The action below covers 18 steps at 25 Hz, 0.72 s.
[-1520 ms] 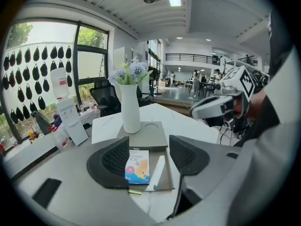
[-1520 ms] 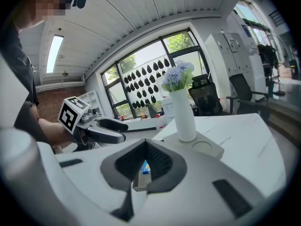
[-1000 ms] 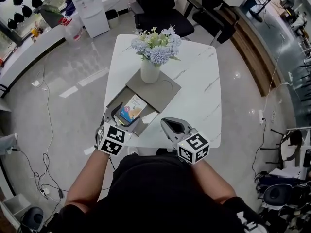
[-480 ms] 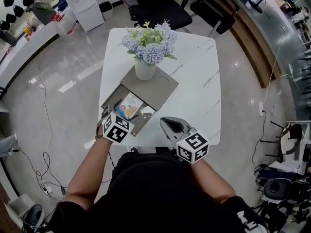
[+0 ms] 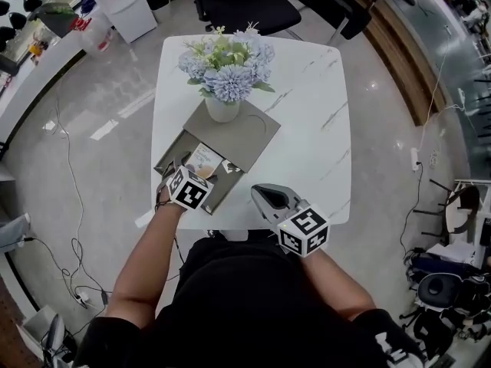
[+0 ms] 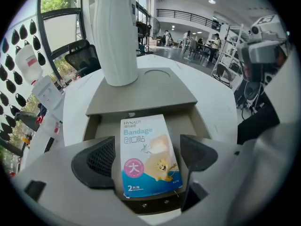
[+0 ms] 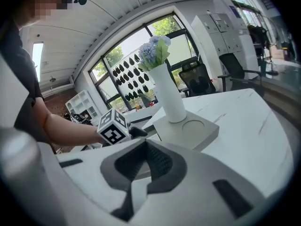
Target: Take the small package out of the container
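Open container (image 6: 141, 95) holds bandage package (image 6: 146, 157); left claw (image 6: 148, 154), jaws just widened, straddles it; right claw (image 7: 146, 166) closed.

A small package (image 6: 146, 157) of bandages, white above and blue below with a cartoon animal, lies flat and face up in the open drawer (image 6: 188, 121) of a grey container (image 5: 244, 133), at seven o'clock from the container's top in the head view.

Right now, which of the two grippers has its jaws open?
The left gripper: its jaws have just been opening and stand apart with the bandage package between them. The right gripper is shut and empty.
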Available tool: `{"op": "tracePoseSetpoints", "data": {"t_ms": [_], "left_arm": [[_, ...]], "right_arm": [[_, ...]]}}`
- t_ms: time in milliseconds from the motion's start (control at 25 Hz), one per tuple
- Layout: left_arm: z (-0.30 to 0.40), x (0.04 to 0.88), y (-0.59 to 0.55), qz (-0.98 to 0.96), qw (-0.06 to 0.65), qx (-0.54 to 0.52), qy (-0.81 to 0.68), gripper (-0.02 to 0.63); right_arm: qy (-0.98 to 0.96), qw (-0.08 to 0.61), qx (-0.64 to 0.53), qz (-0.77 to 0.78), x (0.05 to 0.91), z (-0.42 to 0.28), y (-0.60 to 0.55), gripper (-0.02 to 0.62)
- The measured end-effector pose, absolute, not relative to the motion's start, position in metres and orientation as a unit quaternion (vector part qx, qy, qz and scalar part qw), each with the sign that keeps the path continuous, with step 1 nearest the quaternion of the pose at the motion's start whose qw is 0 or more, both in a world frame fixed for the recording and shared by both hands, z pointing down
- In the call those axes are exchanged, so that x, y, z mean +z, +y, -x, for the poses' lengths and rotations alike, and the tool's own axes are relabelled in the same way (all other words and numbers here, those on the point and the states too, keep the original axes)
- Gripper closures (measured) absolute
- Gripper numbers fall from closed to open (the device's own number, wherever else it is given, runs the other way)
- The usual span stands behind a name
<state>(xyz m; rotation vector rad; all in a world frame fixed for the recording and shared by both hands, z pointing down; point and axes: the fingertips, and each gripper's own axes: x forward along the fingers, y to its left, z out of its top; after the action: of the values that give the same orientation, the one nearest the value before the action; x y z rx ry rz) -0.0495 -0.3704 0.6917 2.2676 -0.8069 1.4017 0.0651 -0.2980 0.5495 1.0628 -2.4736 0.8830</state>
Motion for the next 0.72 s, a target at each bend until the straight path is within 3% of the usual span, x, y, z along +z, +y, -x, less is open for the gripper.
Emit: {"op": "tracePoseSetpoints", "data": {"t_ms": [720], "left_arm": [[0.05, 0.727, -0.372, -0.765, 0.227, 0.546, -0.256, 0.178]], "right_arm": [[-0.853, 0.15, 0.322, -0.383, 0.558, -0.081, -0.303, 0.595]]}}
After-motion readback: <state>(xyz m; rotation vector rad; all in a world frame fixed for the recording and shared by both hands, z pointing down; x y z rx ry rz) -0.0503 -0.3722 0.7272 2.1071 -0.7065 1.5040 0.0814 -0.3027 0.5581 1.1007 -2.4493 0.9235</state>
